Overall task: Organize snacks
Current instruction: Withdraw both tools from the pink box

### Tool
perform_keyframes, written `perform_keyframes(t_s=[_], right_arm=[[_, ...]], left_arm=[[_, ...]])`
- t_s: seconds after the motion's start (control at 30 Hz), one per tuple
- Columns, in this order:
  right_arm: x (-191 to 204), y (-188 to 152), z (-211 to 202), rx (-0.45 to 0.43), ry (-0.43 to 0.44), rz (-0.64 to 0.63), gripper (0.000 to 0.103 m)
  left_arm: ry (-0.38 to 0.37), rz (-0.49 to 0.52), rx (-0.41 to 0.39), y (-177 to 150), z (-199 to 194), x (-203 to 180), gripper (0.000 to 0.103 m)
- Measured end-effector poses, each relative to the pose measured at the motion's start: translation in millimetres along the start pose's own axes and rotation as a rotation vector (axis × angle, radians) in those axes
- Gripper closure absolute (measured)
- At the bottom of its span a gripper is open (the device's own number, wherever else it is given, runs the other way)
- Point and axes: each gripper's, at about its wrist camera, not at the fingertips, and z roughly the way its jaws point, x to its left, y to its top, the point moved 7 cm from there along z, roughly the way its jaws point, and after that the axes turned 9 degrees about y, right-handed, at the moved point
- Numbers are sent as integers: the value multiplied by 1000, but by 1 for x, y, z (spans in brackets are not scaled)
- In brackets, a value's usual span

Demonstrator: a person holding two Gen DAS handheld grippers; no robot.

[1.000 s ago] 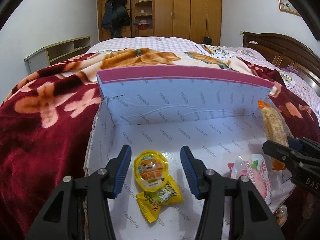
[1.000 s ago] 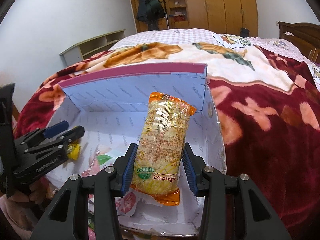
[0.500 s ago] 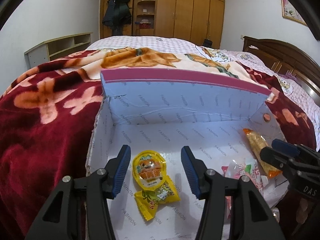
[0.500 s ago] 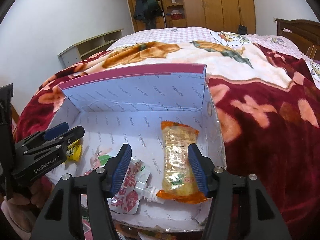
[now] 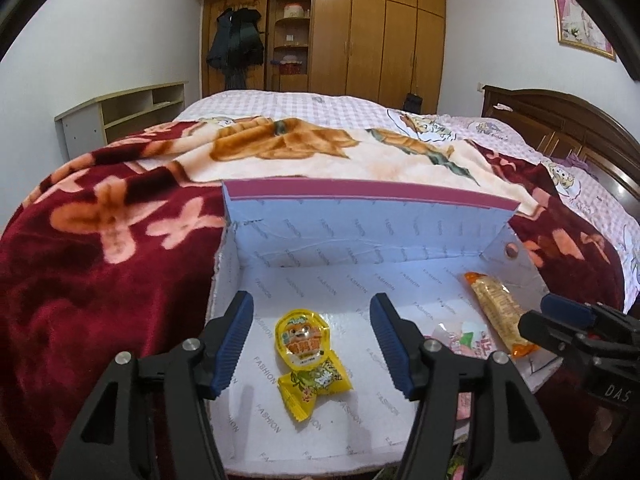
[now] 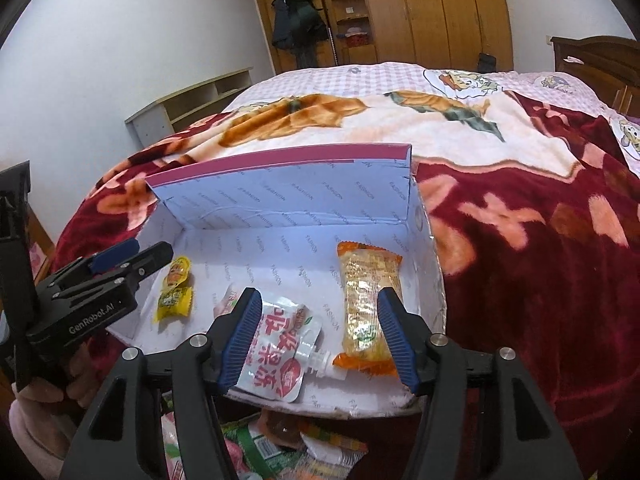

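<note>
The left gripper point(image 5: 312, 344) stood with its blue-padded jaws apart and nothing between the pads; they had just been opening further, above a round yellow jelly cup point(image 5: 303, 339) and a yellow candy packet point(image 5: 314, 382) that lay touching each other on the box floor. The right gripper point(image 6: 320, 340) likewise had its jaws parted and gripped nothing, having just been opening; the orange-ended cracker packet point(image 6: 366, 304) lay free on the box floor, its near end beside the right-hand finger point(image 6: 394, 340), and a white spouted pouch with red lettering point(image 6: 276, 352) lay just to the left of it, partly behind the left-hand finger. All four snacks rested inside the open white box point(image 6: 288, 204), whose pink-edged lid stood upright at the far side. The box sat on a dark red flowered blanket point(image 6: 540, 272) spread over a bed. More wrapped snacks point(image 6: 280, 452) lay in a heap below the near edge of the box. Beyond the bed stood a wooden wardrobe point(image 5: 376, 36) and a low shelf unit point(image 5: 124, 116).
</note>
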Motion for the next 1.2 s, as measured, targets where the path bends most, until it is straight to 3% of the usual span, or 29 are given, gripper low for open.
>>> perform_keyframes(t_s=[0.67, 1.2], right_arm=[[24, -34, -47, -39, 43, 27, 41], [41, -71, -82, -62, 48, 10, 41]], left_arm=[[7, -2, 9, -24, -63, 11, 38], [10, -1, 61, -76, -99, 27, 36]])
